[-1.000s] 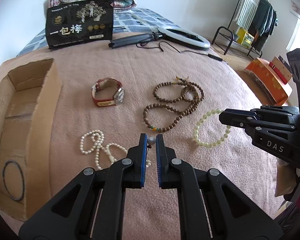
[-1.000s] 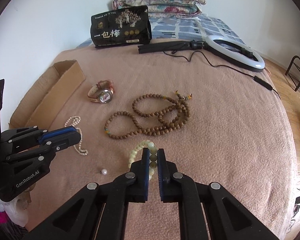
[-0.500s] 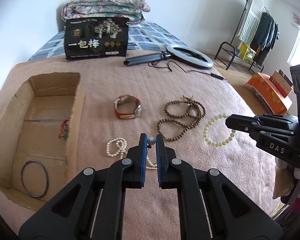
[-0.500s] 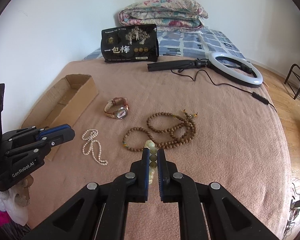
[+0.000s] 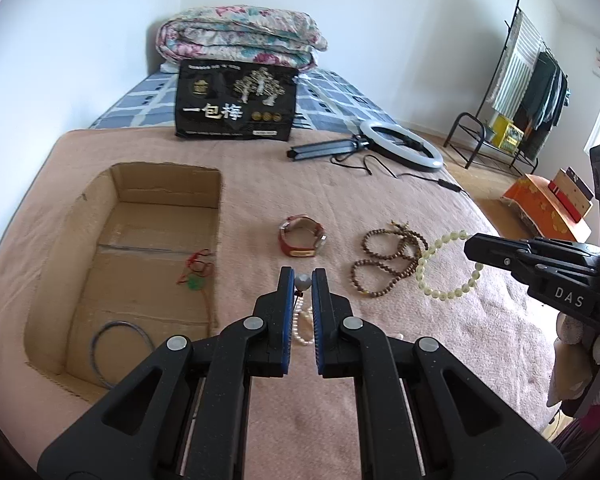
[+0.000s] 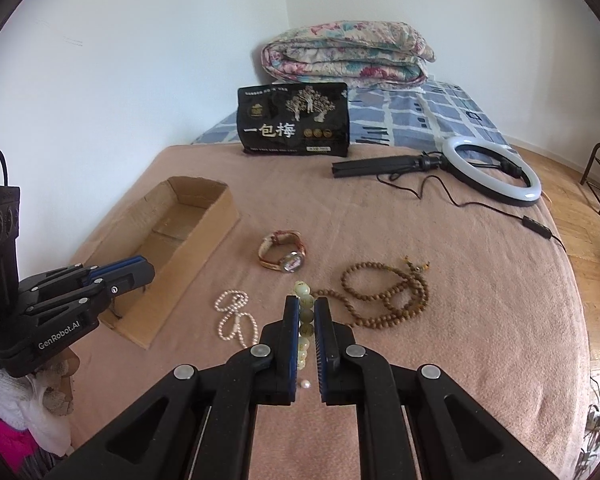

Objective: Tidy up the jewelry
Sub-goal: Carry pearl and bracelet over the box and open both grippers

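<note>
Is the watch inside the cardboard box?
No, the watch lies on the pink blanket, to the right of the cardboard box.

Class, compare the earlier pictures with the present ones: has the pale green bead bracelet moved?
Yes. The pale green bead bracelet has left the blanket; clamped in the right gripper, it hangs raised, overlapping the brown bead necklace toward the cardboard box.
</note>
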{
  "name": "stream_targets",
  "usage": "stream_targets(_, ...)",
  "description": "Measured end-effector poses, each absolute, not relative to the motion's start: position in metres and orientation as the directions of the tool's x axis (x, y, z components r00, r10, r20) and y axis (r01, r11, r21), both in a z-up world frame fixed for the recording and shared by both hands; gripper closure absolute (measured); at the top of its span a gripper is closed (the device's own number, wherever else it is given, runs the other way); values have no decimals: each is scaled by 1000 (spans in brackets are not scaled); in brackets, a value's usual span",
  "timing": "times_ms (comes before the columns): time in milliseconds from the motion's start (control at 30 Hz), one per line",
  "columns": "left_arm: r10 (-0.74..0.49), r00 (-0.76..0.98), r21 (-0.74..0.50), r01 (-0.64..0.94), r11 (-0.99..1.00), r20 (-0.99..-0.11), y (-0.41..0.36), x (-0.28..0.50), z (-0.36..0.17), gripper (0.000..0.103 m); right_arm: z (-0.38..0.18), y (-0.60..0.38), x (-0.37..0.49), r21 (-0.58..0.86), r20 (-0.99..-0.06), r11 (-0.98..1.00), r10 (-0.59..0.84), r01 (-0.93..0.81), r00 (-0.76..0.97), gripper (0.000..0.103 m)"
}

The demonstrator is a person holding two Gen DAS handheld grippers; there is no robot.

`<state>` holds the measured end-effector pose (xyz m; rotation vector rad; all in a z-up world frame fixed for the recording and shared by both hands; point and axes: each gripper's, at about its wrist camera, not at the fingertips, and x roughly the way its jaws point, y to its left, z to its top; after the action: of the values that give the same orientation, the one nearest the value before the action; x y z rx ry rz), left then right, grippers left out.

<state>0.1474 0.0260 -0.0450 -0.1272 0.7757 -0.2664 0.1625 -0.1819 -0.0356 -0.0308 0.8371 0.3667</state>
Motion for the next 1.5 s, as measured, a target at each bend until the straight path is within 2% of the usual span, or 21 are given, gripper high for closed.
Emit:
stream_targets(900, -165, 725, -226, 13, 974, -668, 128, 140, -46, 96, -16, -68, 176, 188, -676, 869, 452, -457, 581, 98)
stream_targets(1500, -136, 698, -242, -56, 969, -703, 164, 162, -70, 96, -38, -13, 186, 207, -703, 834, 491, -512, 515, 98)
